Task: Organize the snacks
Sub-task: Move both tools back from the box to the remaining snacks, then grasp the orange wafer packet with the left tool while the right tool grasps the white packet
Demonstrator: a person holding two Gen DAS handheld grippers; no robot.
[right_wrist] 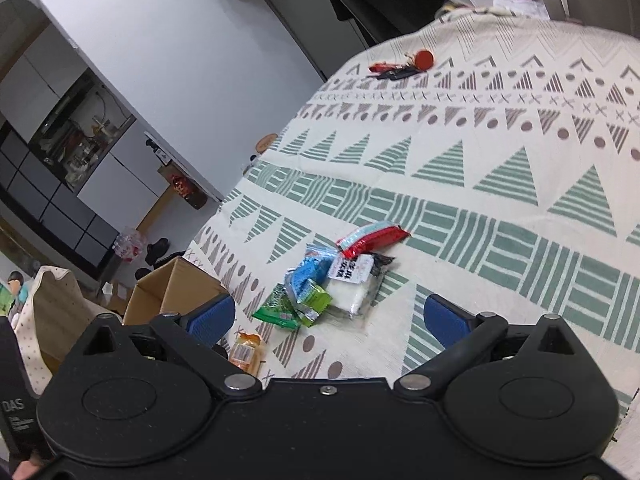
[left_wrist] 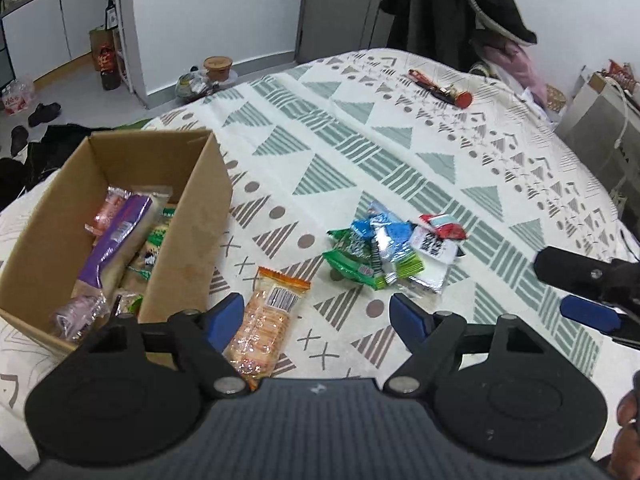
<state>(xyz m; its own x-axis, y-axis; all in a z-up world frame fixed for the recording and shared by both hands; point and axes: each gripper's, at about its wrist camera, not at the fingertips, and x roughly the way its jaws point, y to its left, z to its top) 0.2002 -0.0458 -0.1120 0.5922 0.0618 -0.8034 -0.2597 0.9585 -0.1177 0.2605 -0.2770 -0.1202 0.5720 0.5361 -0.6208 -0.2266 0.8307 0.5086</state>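
The left gripper (left_wrist: 316,312) and right gripper (right_wrist: 330,320) both hover spread and empty. An orange cracker pack (left_wrist: 266,324) lies just beside the cardboard box (left_wrist: 188,240), which already holds snacks, perhaps five. The snack pile (left_wrist: 392,250) sits right of the box on bare tablecloth (left_wrist: 360,132).

Cardboard box (left_wrist: 120,216) blocks left; orange packet (left_wrist: 268,320) beside it; snack pile (left_wrist: 384,252) ahead; tablecloth (left_wrist: 360,128) beyond bare.

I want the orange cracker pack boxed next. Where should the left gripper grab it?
The orange cracker pack lies flat beside the cardboard box, long axis running away from the left gripper. Probably come from above and pinch across its narrow width, mid-length.
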